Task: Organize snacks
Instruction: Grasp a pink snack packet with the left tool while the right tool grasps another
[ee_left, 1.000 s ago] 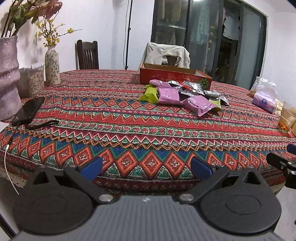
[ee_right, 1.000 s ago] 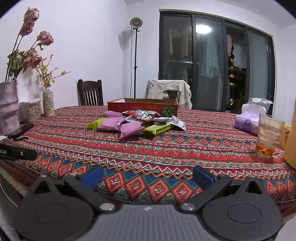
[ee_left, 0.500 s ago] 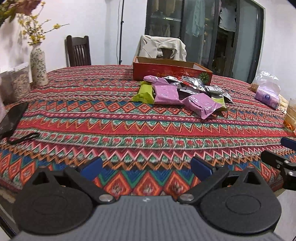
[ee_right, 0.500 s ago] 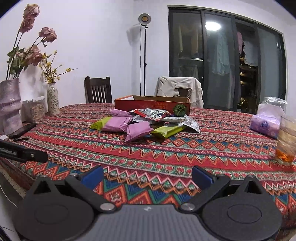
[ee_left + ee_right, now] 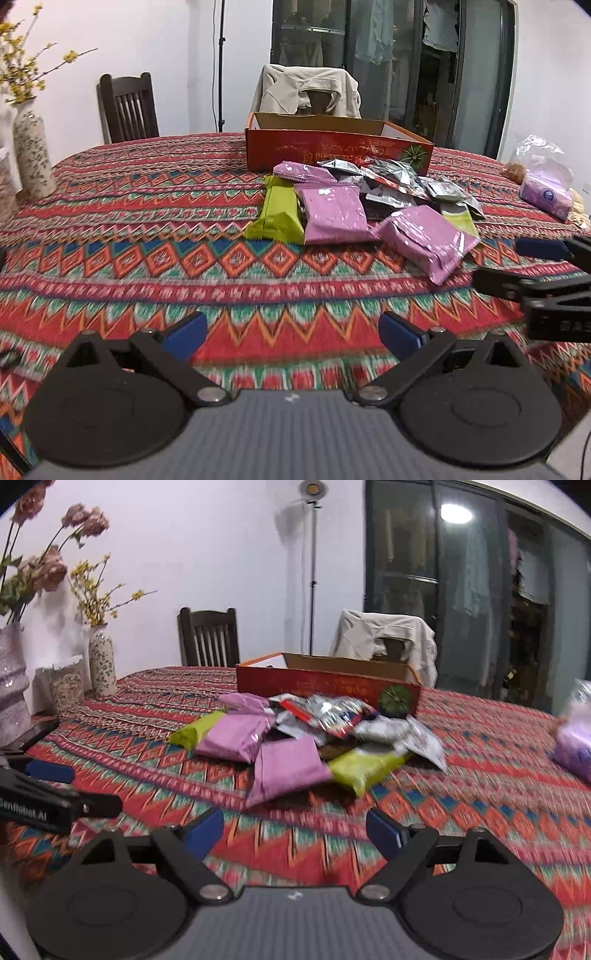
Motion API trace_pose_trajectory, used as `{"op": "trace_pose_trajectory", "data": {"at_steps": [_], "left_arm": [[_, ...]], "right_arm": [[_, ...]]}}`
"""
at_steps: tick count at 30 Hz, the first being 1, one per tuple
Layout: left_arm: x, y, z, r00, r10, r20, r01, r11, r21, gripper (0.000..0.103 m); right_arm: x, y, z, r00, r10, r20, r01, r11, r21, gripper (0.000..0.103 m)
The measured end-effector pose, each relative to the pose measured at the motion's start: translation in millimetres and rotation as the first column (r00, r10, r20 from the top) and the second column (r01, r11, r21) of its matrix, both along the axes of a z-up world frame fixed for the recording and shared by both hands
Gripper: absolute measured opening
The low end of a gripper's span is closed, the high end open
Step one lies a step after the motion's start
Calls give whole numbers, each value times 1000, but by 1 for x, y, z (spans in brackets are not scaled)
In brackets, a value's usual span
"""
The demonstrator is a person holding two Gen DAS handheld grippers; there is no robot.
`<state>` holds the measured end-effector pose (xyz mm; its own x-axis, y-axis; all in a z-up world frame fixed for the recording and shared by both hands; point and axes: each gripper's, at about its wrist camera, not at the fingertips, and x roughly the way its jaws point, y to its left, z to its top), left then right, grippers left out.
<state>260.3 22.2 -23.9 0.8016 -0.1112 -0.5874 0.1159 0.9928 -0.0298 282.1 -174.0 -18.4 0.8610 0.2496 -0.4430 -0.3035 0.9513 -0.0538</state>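
A pile of snack packets lies mid-table in front of an open red cardboard box (image 5: 338, 149) (image 5: 325, 686). It holds purple packets (image 5: 334, 214) (image 5: 284, 768), green packets (image 5: 279, 216) (image 5: 365, 770) and several silver ones (image 5: 399, 177) (image 5: 332, 716). My left gripper (image 5: 291, 332) is open and empty over the near tablecloth, short of the pile. My right gripper (image 5: 295, 829) is open and empty, close in front of the nearest purple packet. Each gripper shows at the edge of the other's view.
The patterned tablecloth (image 5: 147, 229) covers the table. Flower vases (image 5: 101, 661) and a jar (image 5: 66, 686) stand at the left, with a phone (image 5: 35, 734) near them. A purple tissue pack (image 5: 546, 192) lies at the right. Chairs (image 5: 127, 107) stand behind the table.
Both grippers have moved forward over the table toward the snack pile, which now looks larger. Both stay open. The snacks have not moved.
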Motion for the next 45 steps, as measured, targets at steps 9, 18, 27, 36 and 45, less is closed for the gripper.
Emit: {"op": "trace_pose_trajectory", "data": {"at_steps": [9,18,27,36,45], "left_arm": [[64,-15,12,996,-74,53,73,997,19,84],[127,-53,7,993,-115,-1,115,993,20,77],[148,-73,-12,998,-11,-68,14,998,56,64],[96,-74,3,998,-27,-56,28,999,28,61],[5,-39,24,999,15,-50,-17,1000,-27,61]], "right_arm": [[88,35,-3,994,81,-71,-88,991,-101,74],[95,8,-6,987,91,-131,-91,996,8,60],[73,-44,-8,991,6,-134,1,999,53,60],[58,-53,-10,989,13,-150,-2,997,72,60],[11,-46,4,994,6,-112,2,997,75,60]]}}
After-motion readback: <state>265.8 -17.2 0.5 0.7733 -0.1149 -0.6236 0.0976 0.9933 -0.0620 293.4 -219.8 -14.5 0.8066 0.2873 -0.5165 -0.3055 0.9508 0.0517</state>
